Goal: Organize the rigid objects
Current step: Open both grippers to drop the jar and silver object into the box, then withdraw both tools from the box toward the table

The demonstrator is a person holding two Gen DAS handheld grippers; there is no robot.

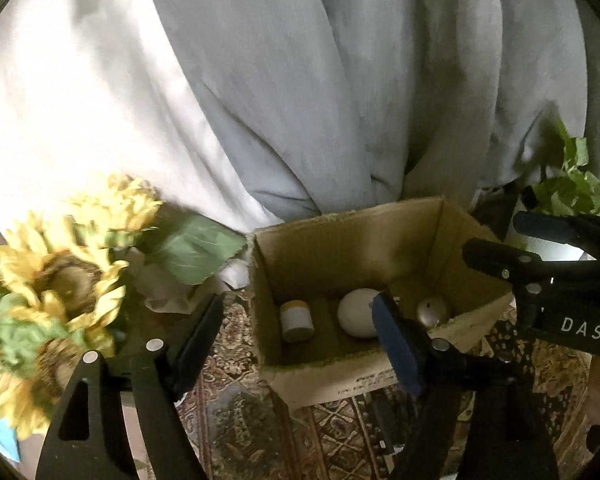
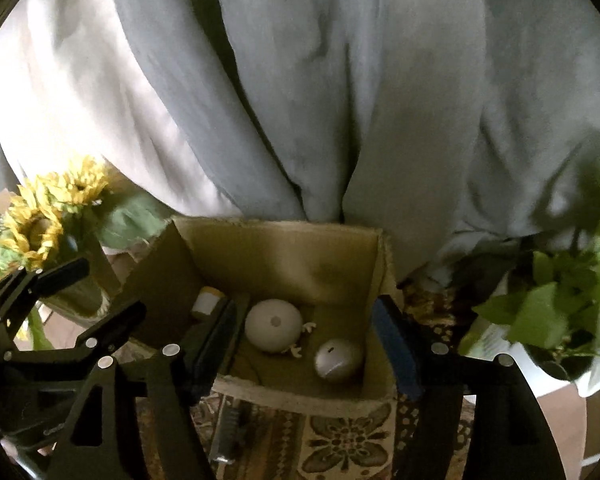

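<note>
Left hand-held gripper (image 1: 300,332): tilted downward over the near rim of the cardboard box (image 1: 340,240), jaws spread, nothing between them. Right hand-held gripper (image 2: 304,336): likewise angled down above the same box, jaws parted and empty. No earlier view given. Box: one, open-topped, on a patterned worktop (image 2: 348,444); its walls rise all round, leaving open room above the contents. Contents, ahead of and below both sets of fingers: one white round object (image 2: 274,330); one silver ball (image 2: 338,360); one white-and-yellow cylinder (image 1: 297,320) at the left wall. Sunflowers (image 1: 56,280) stand left of the box, a green plant (image 2: 556,312) right, grey drapery (image 1: 300,80) behind.
</note>
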